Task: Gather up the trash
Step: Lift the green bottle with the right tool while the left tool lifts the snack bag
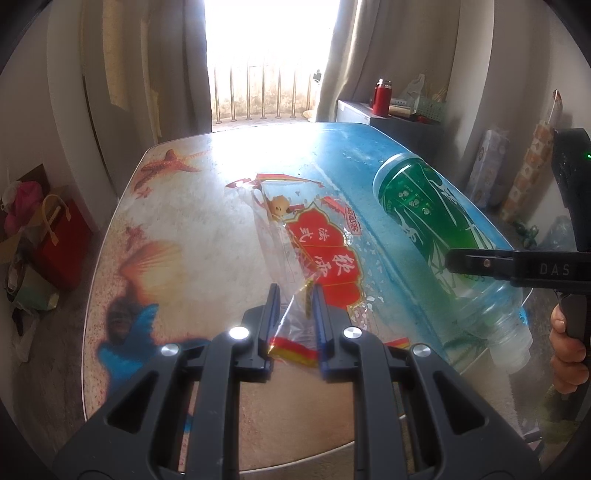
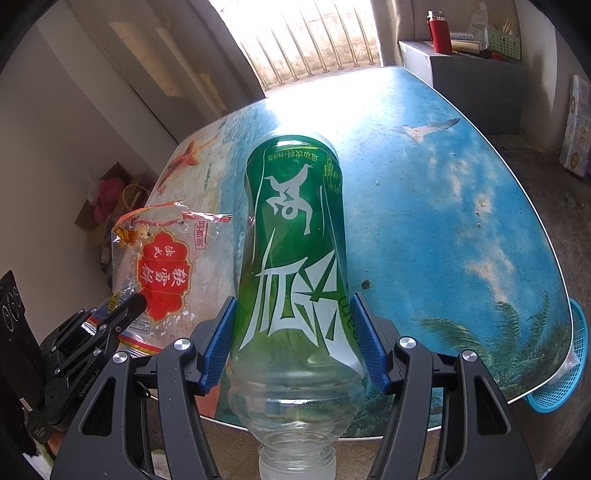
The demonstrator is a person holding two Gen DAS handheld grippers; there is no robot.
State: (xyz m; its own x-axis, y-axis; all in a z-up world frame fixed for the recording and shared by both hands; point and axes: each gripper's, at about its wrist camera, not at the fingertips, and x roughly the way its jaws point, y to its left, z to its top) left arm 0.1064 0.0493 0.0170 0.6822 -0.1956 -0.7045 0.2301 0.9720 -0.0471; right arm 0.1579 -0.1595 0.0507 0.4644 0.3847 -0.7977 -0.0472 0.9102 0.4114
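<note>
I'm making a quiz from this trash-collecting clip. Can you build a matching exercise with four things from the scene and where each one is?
Things:
1. plastic bottle
2. snack wrapper
3. blue basket
4. red flask

Places:
A. on the cabinet behind the table
B. between the right gripper's fingers
C. beyond the table's right edge
D. pinched in the left gripper

Pairs: 1-B, 2-D, 3-C, 4-A

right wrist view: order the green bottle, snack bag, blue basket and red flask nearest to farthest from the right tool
1. Green bottle: clamped between the right tool's pads.
2. Snack bag: left, held by the other tool.
3. Blue basket: right, past the table edge; close to the bag's rank.
4. Red flask: far cabinet, top right.
</note>
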